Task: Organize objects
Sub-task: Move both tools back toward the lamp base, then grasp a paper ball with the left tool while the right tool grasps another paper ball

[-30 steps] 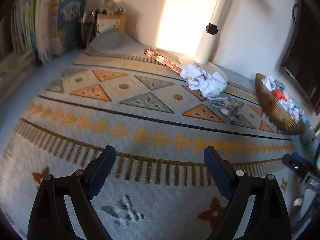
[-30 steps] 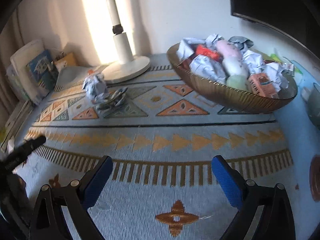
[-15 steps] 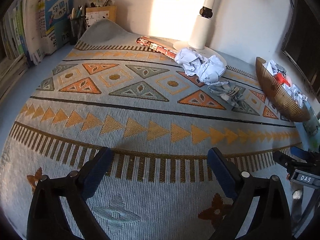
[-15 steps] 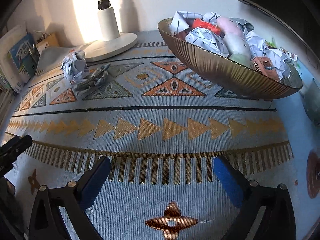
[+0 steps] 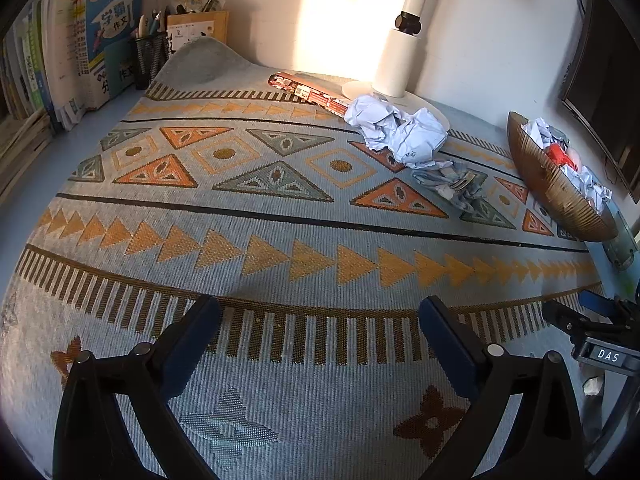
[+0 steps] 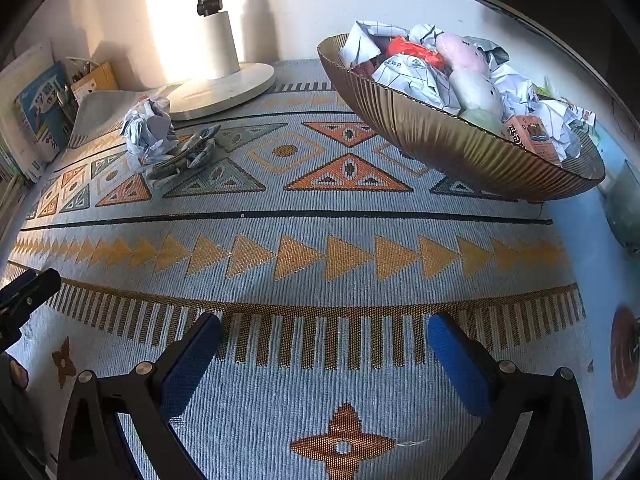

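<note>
A crumpled white paper ball lies on the patterned mat, with a small crumpled grey-blue item beside it. A ribbed golden bowl at the right holds crumpled papers, a pink and a pale soft toy and a small carton. My left gripper hovers over the mat's near border; its jaws are opening with nothing between them. My right gripper stands open and empty over the same border, in front of the bowl.
A white stand with a round base rises at the back. A flat red pack lies beside it. Books and a mesh pen holder line the left. A dark screen hangs at the right.
Both cameras have tipped down and drawn nearer the mat. The left jaws have spread slightly wider. Paper ball, grey-blue item and bowl lie where they were.
</note>
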